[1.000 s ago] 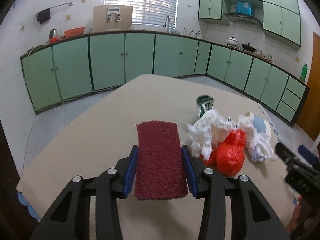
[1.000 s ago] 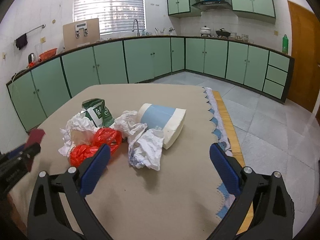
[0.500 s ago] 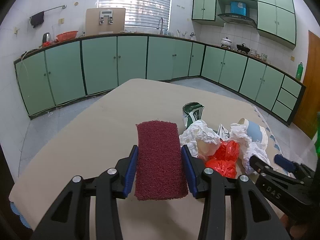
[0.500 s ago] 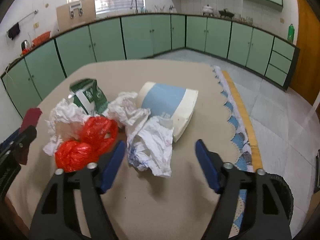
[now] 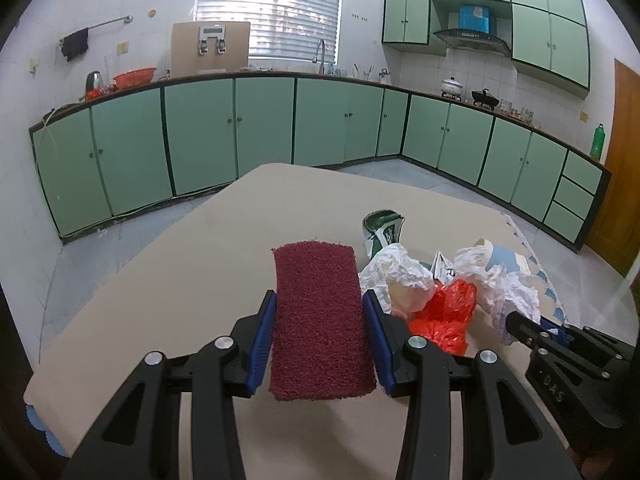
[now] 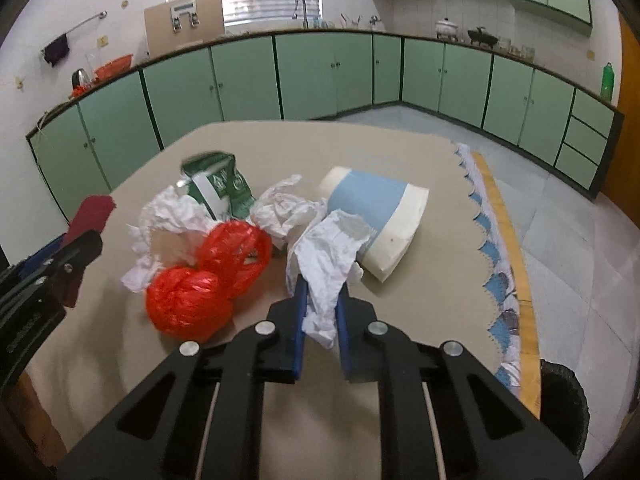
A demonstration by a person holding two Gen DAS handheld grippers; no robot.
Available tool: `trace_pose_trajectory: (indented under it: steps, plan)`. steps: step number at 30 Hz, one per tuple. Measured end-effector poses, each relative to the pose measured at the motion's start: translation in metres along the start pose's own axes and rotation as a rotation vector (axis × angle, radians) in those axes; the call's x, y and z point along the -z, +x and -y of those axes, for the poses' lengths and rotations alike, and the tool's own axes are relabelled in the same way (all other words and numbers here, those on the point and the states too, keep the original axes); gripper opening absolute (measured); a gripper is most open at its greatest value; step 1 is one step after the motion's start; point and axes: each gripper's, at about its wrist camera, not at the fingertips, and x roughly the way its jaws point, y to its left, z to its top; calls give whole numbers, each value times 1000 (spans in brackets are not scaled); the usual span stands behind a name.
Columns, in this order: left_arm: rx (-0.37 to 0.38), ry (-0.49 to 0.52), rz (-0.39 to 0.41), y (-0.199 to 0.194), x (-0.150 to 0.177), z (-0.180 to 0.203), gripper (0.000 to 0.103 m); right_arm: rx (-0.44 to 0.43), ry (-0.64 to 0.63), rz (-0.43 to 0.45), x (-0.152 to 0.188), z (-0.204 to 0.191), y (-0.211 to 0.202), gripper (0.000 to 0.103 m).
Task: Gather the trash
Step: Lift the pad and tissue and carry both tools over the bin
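Right wrist: right gripper [image 6: 320, 312] pinches crumpled white tissue [image 6: 326, 268] — left gripper [image 5: 320, 336] clamps maroon pad [image 5: 320, 320].

The black bin [image 6: 562, 404], at 4 o'clock beside the table [image 6: 400, 160], is cut off by the lens edge. The green packet [image 6: 218, 188] at 11 o'clock is motion-blurred; its print is unreadable. The crumpled white paper [image 6: 324, 268] hides the cup's [image 6: 376, 216] near rim.
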Motion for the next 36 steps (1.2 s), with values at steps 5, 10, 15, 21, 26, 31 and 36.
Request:
trace_pose_trajectory:
  steps: [5,10,15,21,26,31,36]
  plan:
    - [9,10,19,-11,-4,5,43,-1,9,36,-2,9,-23,12]
    - [31,21,37,-23,-8,14,43,-5,17,72,-7,17,-44,12]
    - [64,36,53,-34,-11,29,43,-1,25,111,-11,27,-68,12]
    - [105,58,68,-46,-15,51,43,13,40,143,-11,43,-93,12]
    - [151,85,75,-55,-15,75,43,38,56,168,-8,61,-112,12]
    - [198,119,78,-63,-15,99,43,74,82,190,0,85,-135,12]
    - [262,152,73,-71,-12,129,43,117,100,203,12,107,-153,12]
